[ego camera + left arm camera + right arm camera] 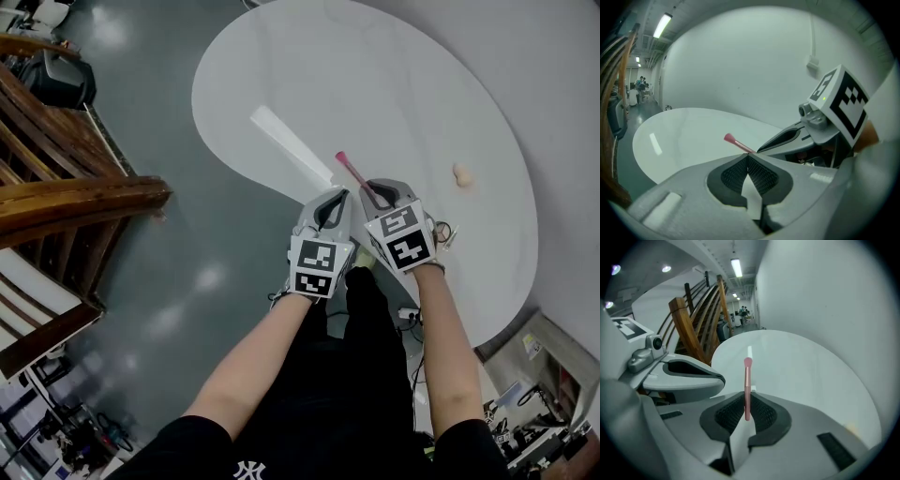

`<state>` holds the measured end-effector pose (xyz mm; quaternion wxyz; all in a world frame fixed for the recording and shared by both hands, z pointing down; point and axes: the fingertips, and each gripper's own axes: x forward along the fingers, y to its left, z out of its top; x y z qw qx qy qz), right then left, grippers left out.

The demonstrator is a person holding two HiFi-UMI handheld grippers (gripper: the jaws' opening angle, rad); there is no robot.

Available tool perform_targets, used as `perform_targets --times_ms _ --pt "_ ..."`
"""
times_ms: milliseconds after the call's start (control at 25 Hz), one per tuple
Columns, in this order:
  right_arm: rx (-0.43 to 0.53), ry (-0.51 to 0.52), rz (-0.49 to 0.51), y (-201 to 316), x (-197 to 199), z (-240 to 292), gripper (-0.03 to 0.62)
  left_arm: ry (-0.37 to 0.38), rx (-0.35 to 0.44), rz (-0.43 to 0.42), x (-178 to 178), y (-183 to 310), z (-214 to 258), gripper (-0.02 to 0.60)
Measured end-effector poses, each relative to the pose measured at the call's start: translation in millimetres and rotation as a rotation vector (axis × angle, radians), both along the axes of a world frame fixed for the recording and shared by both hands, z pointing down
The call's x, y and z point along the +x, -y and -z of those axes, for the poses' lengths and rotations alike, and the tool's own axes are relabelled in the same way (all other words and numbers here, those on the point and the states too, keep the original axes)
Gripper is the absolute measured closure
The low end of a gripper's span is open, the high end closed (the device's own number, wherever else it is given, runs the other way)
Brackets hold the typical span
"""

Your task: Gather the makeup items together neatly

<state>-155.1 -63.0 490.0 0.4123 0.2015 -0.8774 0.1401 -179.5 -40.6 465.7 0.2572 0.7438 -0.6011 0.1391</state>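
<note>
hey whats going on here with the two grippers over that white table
A person holds a gripper in each hand over the white table. The right gripper is shut on a pink makeup brush, bristle end pointing out over the table. The left gripper is shut and empty, close beside it. A small beige item lies apart on the table, further right.

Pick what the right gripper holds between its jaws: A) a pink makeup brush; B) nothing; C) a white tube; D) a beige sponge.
A: the right gripper view shows the right gripper closed on the pink makeup brush, its head pointing out over the white table.
</note>
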Motion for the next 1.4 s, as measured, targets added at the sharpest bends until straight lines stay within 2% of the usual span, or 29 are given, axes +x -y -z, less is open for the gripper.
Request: perform_targets --times_ms 360,600,920,1400 --pt "-0.092 0.142 -0.274 -7.2 39.9 27.9 0.545 0.007 0.038 -0.099 33.7 -6.0 20.3 0.572" --pt "-0.115 0.217 -0.428 -16.8 68.3 44.6 0.543 0.008 0.058 -0.175 57.2 -10.9 34.3 0.572" --pt "-0.132 0.271 -0.601 -30.6 121.0 52.5 0.543 0.005 0.065 -0.299 111.9 -17.5 41.6 0.572" --pt "-0.151 0.346 -0.855 -48.6 225.5 47.1 0.543 0.005 0.056 -0.437 197.8 -33.1 35.6 0.572"
